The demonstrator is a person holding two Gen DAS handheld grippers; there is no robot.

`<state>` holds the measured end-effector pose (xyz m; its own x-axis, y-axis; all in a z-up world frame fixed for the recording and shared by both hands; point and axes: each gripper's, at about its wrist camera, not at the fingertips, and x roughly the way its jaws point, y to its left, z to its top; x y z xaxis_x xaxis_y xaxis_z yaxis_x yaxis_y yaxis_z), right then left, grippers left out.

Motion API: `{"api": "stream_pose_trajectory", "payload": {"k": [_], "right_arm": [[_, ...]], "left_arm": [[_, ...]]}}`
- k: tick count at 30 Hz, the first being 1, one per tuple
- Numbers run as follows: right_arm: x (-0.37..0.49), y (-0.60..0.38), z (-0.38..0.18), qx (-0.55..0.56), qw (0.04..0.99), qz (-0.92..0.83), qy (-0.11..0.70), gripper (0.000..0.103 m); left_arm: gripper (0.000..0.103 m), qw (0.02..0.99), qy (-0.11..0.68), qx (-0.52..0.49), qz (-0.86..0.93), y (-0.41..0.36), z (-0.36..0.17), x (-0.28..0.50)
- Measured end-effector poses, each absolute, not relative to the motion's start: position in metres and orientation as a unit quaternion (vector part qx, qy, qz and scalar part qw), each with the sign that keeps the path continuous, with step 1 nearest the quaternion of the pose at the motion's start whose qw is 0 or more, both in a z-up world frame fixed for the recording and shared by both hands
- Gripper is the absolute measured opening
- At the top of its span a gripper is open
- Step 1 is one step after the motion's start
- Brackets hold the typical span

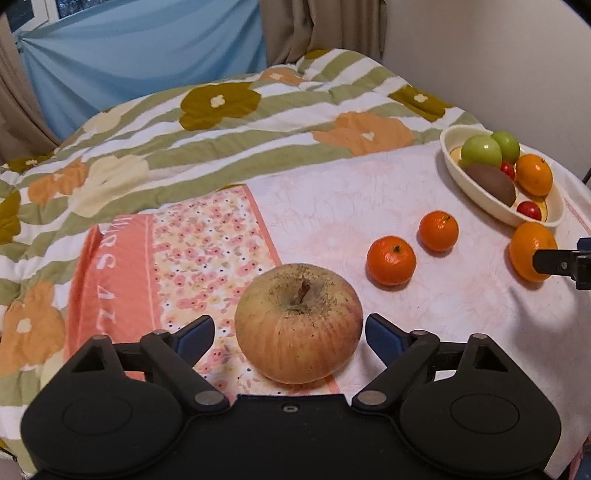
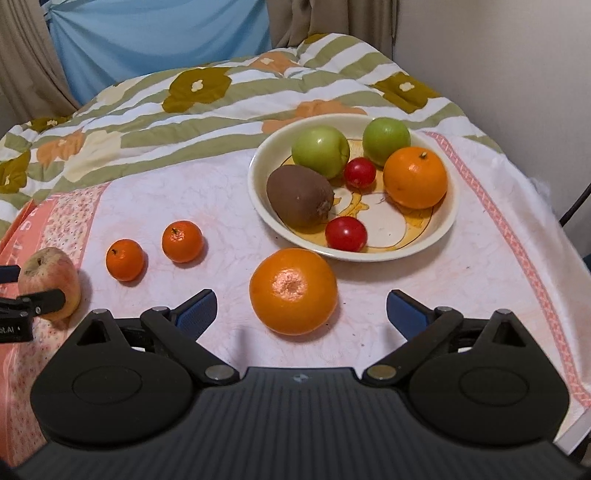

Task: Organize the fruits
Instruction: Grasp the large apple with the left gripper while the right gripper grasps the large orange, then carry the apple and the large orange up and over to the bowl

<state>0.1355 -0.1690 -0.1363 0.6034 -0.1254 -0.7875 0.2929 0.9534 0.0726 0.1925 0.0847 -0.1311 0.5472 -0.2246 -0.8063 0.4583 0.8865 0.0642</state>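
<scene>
Two claw-cam views of fruit lying on a pink towel spread over a flowered quilt on a bed.

Far left, an apple is sitting on the towel's floral band, stem up. The left claw is gaping wide w/ the apple between its blue pads, neither pad touching it.

To the right, two tangerines are resting side by side, slightly apart, on the plain pink part.

Next, a big orange is lying navel up, just in front of the bowl's near rim. The right claw is spread wide around it, w/ clear gaps on both sides, nothing gripped.

Far right and further back, a cream bowl is holding two green apples, a brown kiwi, two small red fruits & another orange.

Behind the bed, blue cloth & beige curtains are hanging.
</scene>
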Motion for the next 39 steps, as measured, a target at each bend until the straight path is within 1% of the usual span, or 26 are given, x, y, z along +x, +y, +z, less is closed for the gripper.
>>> {"api": "stream_pose_trajectory", "payload": {"k": [4, 5, 6, 8, 10, 15, 17, 19, 21, 31, 39], "right_arm": [[0.14, -0.167, -0.144, 0.101, 0.887, -0.121, 0.434, 0.103], [0.142, -0.167, -0.145, 0.102, 0.887, -0.12, 0.435, 0.103], [0.143, -0.167, -0.147, 0.105, 0.886, -0.119, 0.436, 0.103], [0.146, -0.168, -0.15, 0.112, 0.883, -0.118, 0.441, 0.103], [0.149, -0.17, -0.152, 0.118, 0.88, -0.117, 0.444, 0.099], [0.154, -0.171, -0.157, 0.113, 0.881, -0.122, 0.442, 0.098], [0.157, -0.172, -0.159, 0.11, 0.88, -0.12, 0.446, 0.091], [0.16, -0.174, -0.161, 0.109, 0.879, -0.116, 0.45, 0.08], [0.162, -0.174, -0.163, 0.106, 0.879, -0.114, 0.451, 0.077], [0.161, -0.173, -0.163, 0.096, 0.883, -0.106, 0.446, 0.075], [0.149, -0.166, -0.15, 0.08, 0.893, -0.089, 0.433, 0.075]], "left_arm": [[0.086, 0.864, 0.438, 0.136, -0.206, 0.083, -0.138, 0.196], [0.082, 0.863, 0.44, 0.136, -0.209, 0.082, -0.139, 0.198], [0.08, 0.861, 0.441, 0.136, -0.212, 0.082, -0.141, 0.199], [0.08, 0.861, 0.44, 0.136, -0.214, 0.082, -0.141, 0.2], [0.08, 0.861, 0.439, 0.134, -0.218, 0.083, -0.141, 0.201], [0.08, 0.861, 0.435, 0.145, -0.219, 0.081, -0.142, 0.198], [0.08, 0.862, 0.435, 0.143, -0.218, 0.081, -0.142, 0.198], [0.08, 0.861, 0.437, 0.14, -0.218, 0.082, -0.142, 0.198], [0.08, 0.862, 0.437, 0.138, -0.217, 0.083, -0.141, 0.198], [0.08, 0.869, 0.432, 0.125, -0.208, 0.091, -0.14, 0.185], [0.08, 0.88, 0.412, 0.12, -0.202, 0.086, -0.125, 0.175]]}}
